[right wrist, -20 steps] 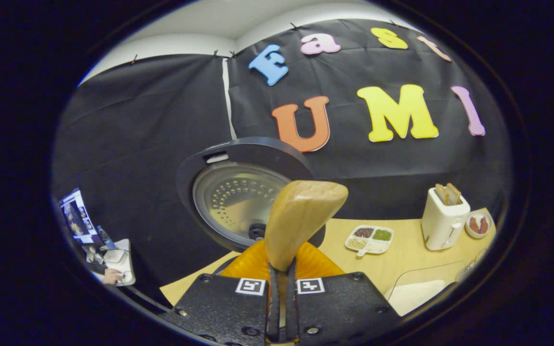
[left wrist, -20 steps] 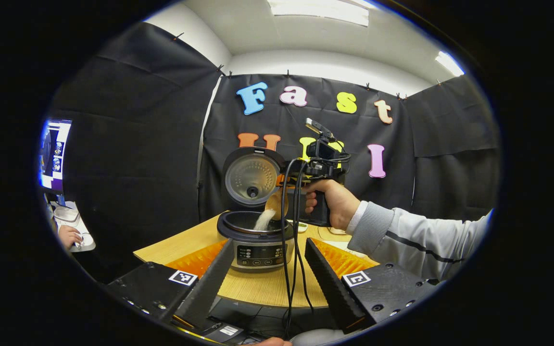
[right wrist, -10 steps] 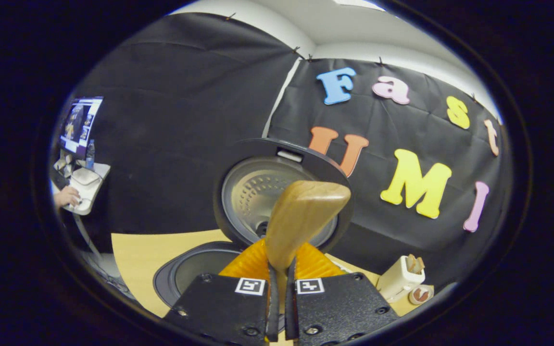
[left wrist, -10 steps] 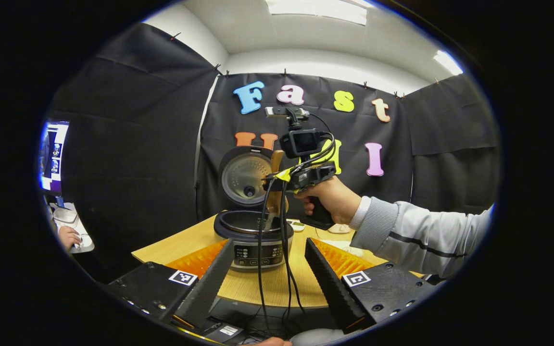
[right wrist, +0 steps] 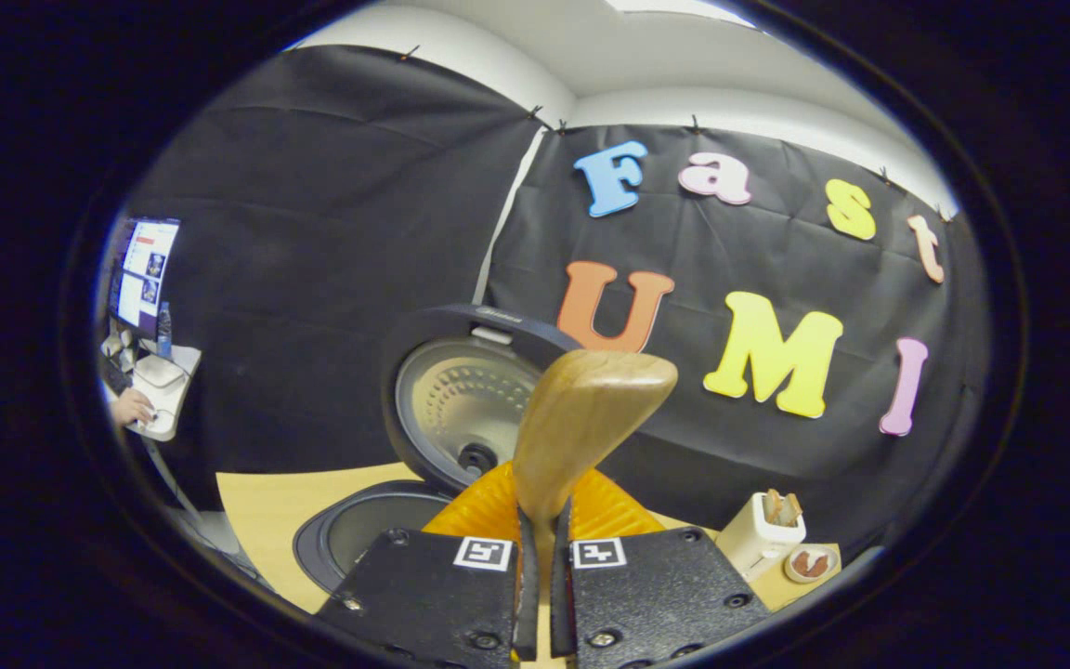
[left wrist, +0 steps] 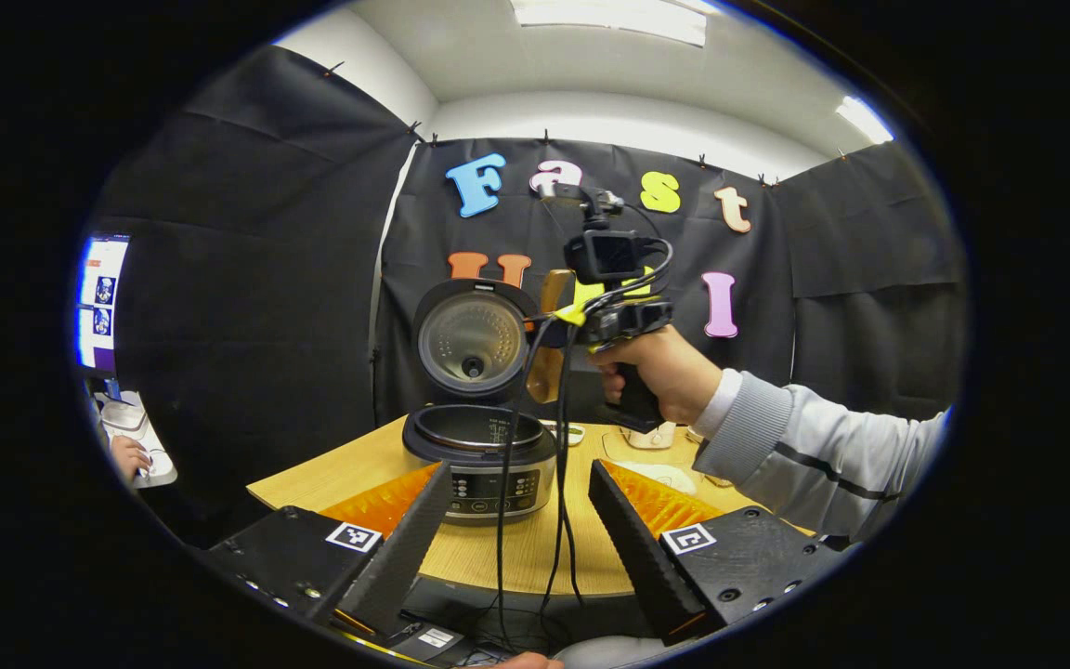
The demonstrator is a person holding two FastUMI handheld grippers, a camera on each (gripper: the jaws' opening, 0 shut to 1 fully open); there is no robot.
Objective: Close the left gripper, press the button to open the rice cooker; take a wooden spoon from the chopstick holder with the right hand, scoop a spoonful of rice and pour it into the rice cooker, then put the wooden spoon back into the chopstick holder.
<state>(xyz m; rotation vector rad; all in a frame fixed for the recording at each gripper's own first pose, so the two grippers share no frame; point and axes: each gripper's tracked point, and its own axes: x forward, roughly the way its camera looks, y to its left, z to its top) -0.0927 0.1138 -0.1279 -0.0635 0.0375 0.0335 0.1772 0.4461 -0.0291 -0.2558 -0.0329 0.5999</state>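
In the right gripper view, the wooden spoon (right wrist: 591,418) is gripped between both fingers of the right gripper (right wrist: 541,595), its bowl rising toward 12 o'clock above the fingertips, with the open rice cooker (right wrist: 377,530) at 10 o'clock below it. In the left gripper view, the left gripper (left wrist: 516,530) is seen with fingers spread apart and holding nothing, the rice cooker (left wrist: 479,446) standing on the table (left wrist: 516,557) at 12 o'clock beyond the fingertips. There the spoon (left wrist: 549,339) is held up at about 1 o'clock from the cooker's pot, just beside the raised lid (left wrist: 470,339).

white toaster (right wrist: 762,532) holding toast, small dish (right wrist: 810,564) beside it, wooden table (left wrist: 498,548), monitor (right wrist: 141,283)
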